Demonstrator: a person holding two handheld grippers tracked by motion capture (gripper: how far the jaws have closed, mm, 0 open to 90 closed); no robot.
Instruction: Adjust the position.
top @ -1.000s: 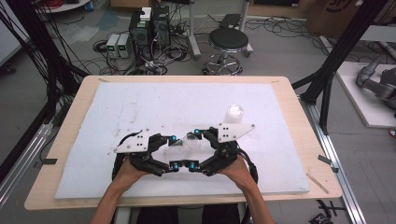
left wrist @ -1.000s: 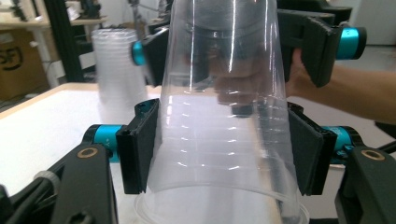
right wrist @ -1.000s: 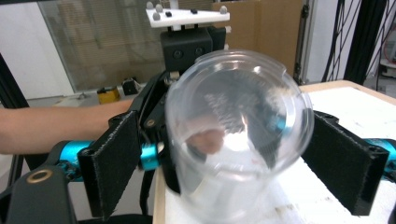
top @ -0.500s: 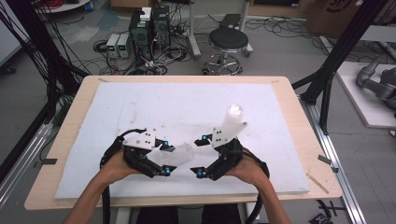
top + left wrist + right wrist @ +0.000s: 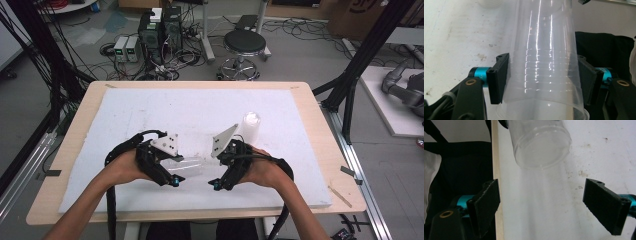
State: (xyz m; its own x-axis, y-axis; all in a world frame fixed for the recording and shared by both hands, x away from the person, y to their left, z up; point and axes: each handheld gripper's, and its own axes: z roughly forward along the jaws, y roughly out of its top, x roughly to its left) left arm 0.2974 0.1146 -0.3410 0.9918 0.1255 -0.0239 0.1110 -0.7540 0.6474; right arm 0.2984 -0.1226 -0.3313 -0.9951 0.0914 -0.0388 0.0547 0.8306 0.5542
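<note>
White foam board over a wooden table (image 5: 90, 95), cables and a stool on the floor behind, pretty typical lab clutter.

Left tool (image 5: 541, 82) is pinching a stack of clear plastic cups (image 5: 544, 62) across the ribbed band near the rims, pads flat on both sides. In the high view that stack (image 5: 192, 162) hangs sideways between the two hands, near the front edge of the table and lifted off the board as far as I can judge. Right tool (image 5: 541, 205) has its jaws spread wide with nothing between them, and the closed bottom of the cup stack (image 5: 541, 147) sits just ahead of it, pointing at it.

My read: the step is peeling the end cup off the stack. To do it well, I'd keep the left pinch firm but not crushing, since thin cups buckle easily, bring the right jaws straight along the stack's axis, close on the outermost cup only, and pull in line without twisting.

Both forearms come in from the front edge, wrists turned inward so the tools face each other. One more white-ish cup (image 5: 250, 125) stands upright farther back, toward the right side.
</note>
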